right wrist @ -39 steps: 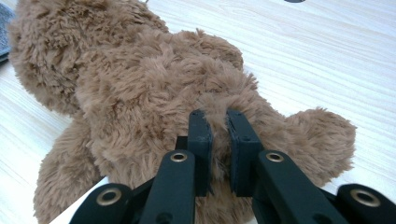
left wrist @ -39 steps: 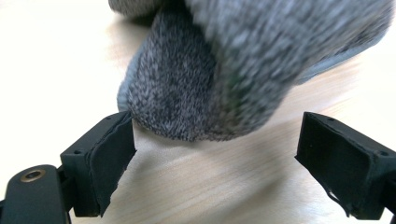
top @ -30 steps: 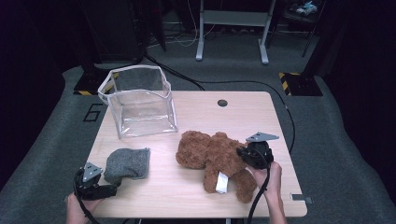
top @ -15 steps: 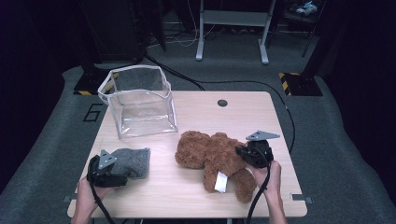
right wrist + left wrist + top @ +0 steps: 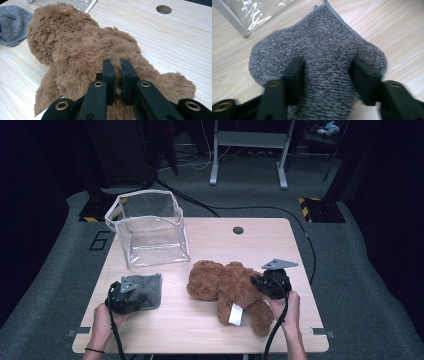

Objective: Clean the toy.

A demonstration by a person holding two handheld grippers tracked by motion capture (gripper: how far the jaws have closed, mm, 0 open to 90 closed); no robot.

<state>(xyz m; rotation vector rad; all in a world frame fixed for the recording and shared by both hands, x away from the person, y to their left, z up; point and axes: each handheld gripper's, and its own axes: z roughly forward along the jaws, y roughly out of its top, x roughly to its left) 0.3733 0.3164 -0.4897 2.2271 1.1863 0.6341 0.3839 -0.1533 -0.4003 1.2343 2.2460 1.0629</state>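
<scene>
We see the left gripper [image 5: 131, 296] set over the near end of a grey knitted cloth [image 5: 319, 52] that lies flat on the wooden surface [image 5: 210, 325]. Its jaws have just been closing and now stand about half open, one on each side of the cloth; the fabric bulges between them and runs on ahead of the tips. The blur in the left gripper view keeps us from telling whether the pads already press on the fabric or only flank it. Beyond the cloth, ahead and to the left of those jaws, stands a clear plastic box [image 5: 150, 227], close to the cloth's far edge.

The right gripper [image 5: 117, 75] holds a brown teddy bear [image 5: 80, 50]. Its jaws are drawn close together and pinch a tuft of the bear's fur between them, on the body. The bear lies on the surface, its head ahead and to the left of these jaws, a leg off to their right. In the high view a white tag [image 5: 234, 314] hangs from the bear, just beside the right gripper. Far ahead and to the right of the jaws we see a round hole [image 5: 163, 9] in the surface.
</scene>
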